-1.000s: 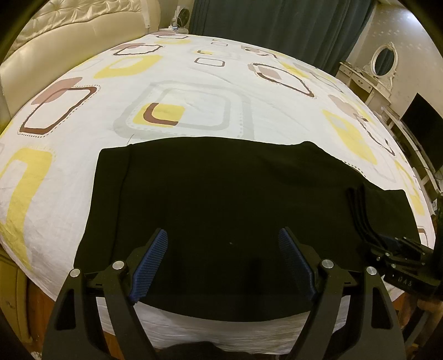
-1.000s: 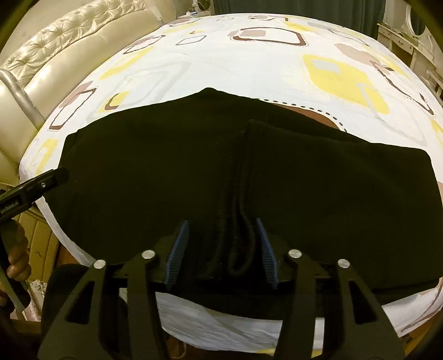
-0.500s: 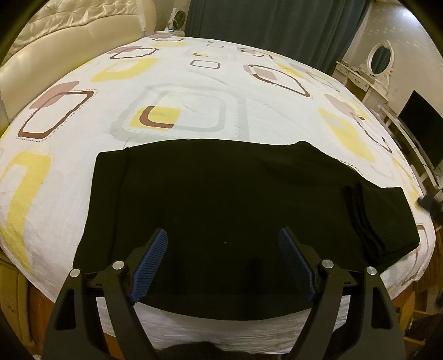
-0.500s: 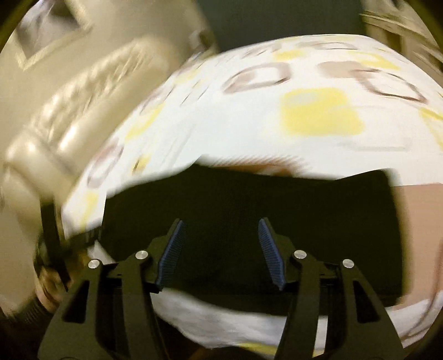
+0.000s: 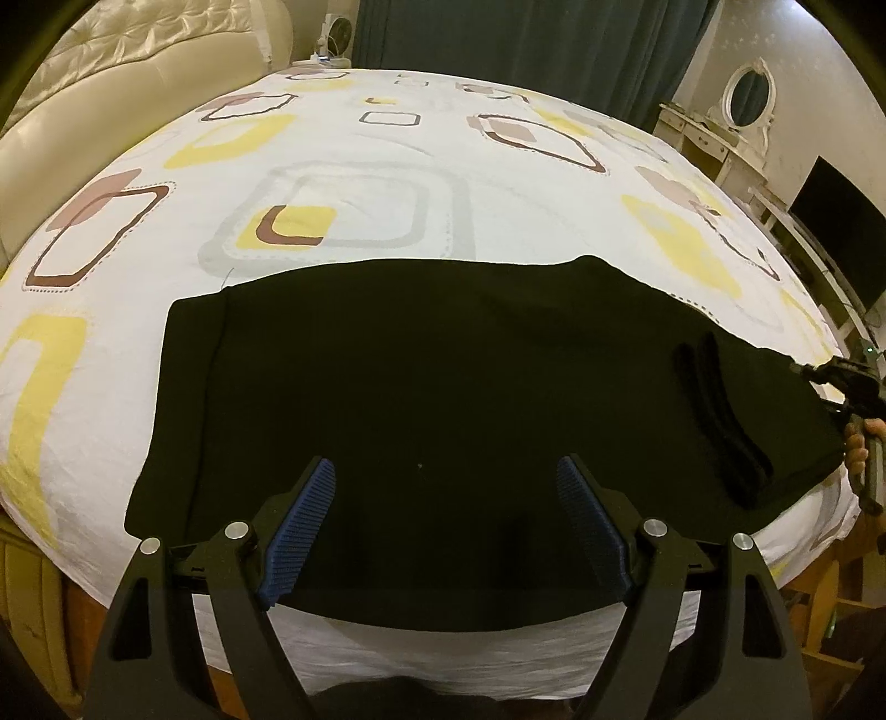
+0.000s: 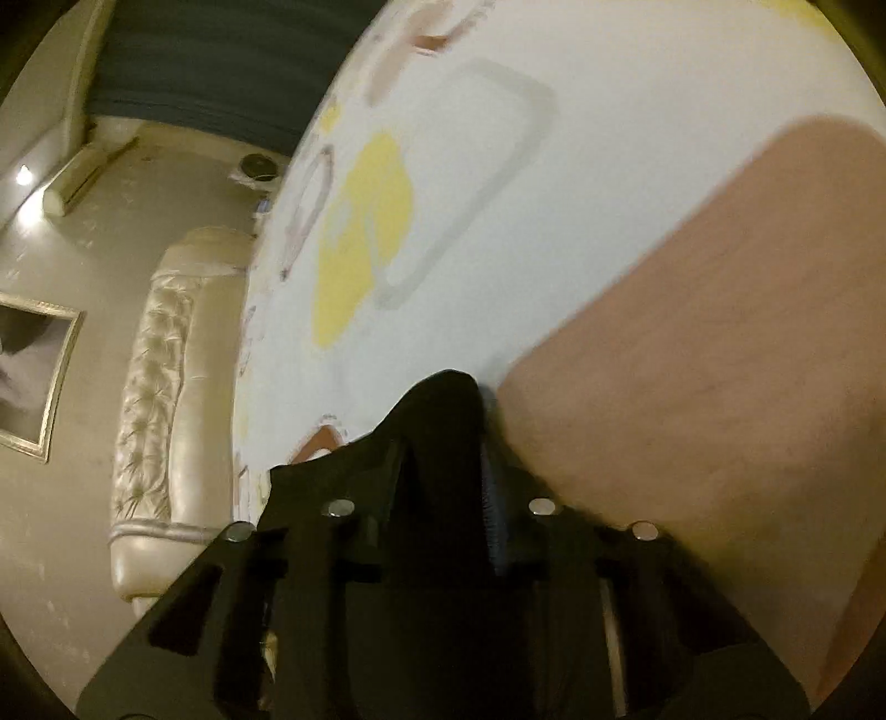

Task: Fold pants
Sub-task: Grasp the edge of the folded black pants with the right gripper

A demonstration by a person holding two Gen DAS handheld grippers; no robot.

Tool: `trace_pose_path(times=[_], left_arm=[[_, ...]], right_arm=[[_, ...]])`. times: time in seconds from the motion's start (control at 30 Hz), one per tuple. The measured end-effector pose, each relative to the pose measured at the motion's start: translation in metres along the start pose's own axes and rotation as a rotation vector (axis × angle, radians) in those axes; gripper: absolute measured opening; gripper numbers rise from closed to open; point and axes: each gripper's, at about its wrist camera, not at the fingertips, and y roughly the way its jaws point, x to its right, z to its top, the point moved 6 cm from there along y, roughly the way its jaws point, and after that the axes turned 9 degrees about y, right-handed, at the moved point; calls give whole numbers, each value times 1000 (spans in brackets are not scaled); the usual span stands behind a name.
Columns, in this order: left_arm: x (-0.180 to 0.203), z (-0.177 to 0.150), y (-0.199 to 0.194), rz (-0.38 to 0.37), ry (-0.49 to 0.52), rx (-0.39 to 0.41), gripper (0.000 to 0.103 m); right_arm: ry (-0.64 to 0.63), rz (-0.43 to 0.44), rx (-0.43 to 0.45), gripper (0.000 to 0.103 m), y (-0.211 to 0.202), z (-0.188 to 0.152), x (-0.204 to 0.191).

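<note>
Black pants [image 5: 443,387] lie flat across the near part of the bed, with a thick folded band [image 5: 720,421] near their right end. My left gripper [image 5: 446,493] is open and empty, held just above the pants' near edge. My right gripper [image 5: 830,372] shows at the pants' far right end in the left wrist view. In the right wrist view, which is tilted and blurred, my right gripper [image 6: 443,421] is shut on a bunch of the black pants fabric [image 6: 443,399].
The bed carries a white sheet [image 5: 387,155] with yellow, brown and grey squares. A cream tufted headboard [image 5: 111,66] is at the left. Dark curtains [image 5: 526,39], a white dresser with an oval mirror [image 5: 745,102] and a dark screen [image 5: 841,232] stand at the back right.
My right gripper left the pants' folded middle, swung to their right end, rolled over and closed on the fabric there. My left gripper stayed open above the near edge.
</note>
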Motion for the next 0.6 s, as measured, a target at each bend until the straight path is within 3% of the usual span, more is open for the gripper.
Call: trace_pose_path(times=[0.13,0.23,0.4,0.6], left_arm=[[1,-2,4,-2,-2,-11,81],[0,-2,4,8,5,-11,81],[-2,-1,1,5,-8,-1,81],[-1,-2,2,-8,-20,-9,81]], right_arm=[[4,11,-2,21,-2,-1,1],[30,61,-7,28,-14,-8,3],[35,133,-34,39,-42,-46,21],[33,148,-46,38,-67,-78,43]])
